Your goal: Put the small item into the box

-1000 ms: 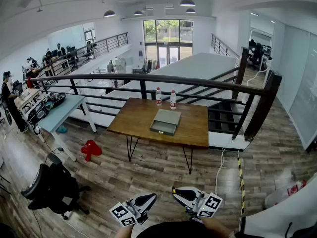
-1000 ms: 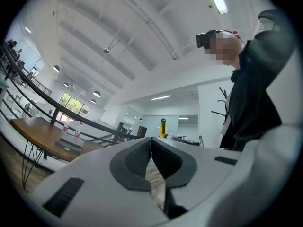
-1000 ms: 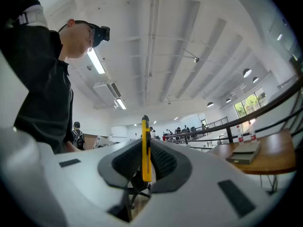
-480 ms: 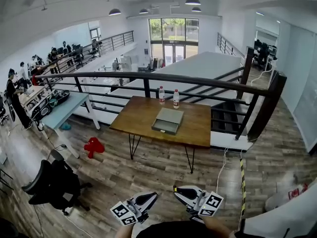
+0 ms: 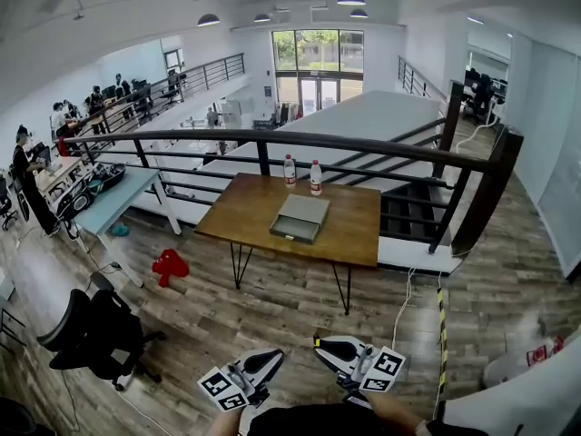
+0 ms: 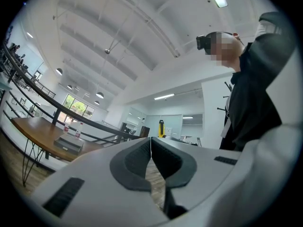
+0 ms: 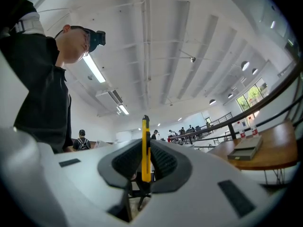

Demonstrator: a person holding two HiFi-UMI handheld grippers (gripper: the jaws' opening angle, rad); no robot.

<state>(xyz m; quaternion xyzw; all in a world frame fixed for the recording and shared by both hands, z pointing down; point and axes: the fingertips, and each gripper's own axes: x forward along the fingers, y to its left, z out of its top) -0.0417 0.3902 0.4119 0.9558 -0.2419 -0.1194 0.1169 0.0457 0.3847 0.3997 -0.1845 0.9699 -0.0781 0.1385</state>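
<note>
Only the right gripper view is showing the yellow item [image 7: 145,131] clamped in the right hand-held gripper [image 7: 145,149], well apart from the box [image 5: 297,218] on the tabletop [image 5: 354,234]; the left hand-held gripper [image 6: 151,143] is sitting closed, empty.

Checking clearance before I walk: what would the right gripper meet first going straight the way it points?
Nothing near: past the yellow item held in the right gripper, the way looks free, left of the table; farther depth is unclear.
</note>
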